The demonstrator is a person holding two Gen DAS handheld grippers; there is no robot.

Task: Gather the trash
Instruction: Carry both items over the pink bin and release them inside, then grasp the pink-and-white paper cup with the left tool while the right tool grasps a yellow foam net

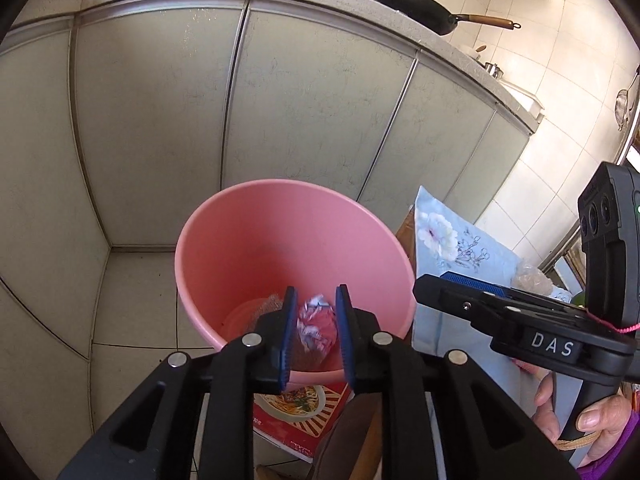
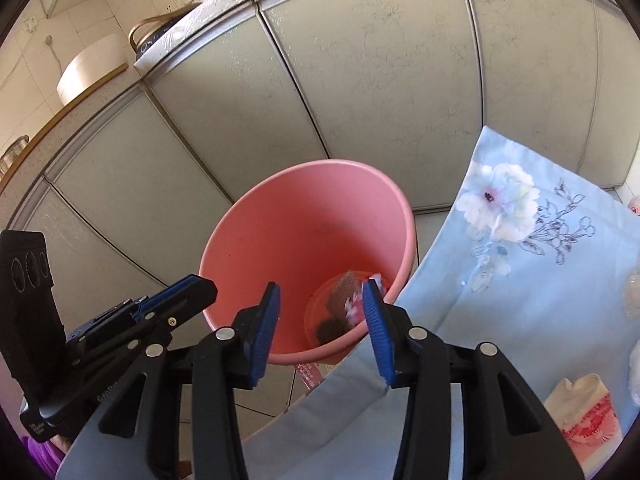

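Both tongs hover above the pink bin (image 1: 248,240), which stands on the floor in front of the cabinet doors (image 1: 160,120). Left tongs (image 1: 316,332): jaws part open, nothing pressed between the pads. The crumpled wrapper (image 1: 316,322) appears between them but lies inside the bin, near its bottom; whether it is resting or falling cannot be told. Right tongs (image 2: 320,328): jaws about half open and empty, over the bin's near rim.

Location of trash: the wrapper and a brownish mesh-like scrap (image 2: 344,284) lie on the bin floor. To the right of the bin, a blue floral cloth (image 2: 540,280) covers a worktop carrying a red-and-white packet (image 2: 588,416), judged the likely next item. A red noodle box (image 1: 296,408) lies on the floor on the near side of the bin.

Handling, judged:
- Packet: light, soft, crushable film or paper. Not fragile. Surface may be slick.
- Grip point: take it across a folded edge or the crumpled body, with jaws closed fully, since thin film slips from a loose grip.
- Avoid pinching the cloth beneath
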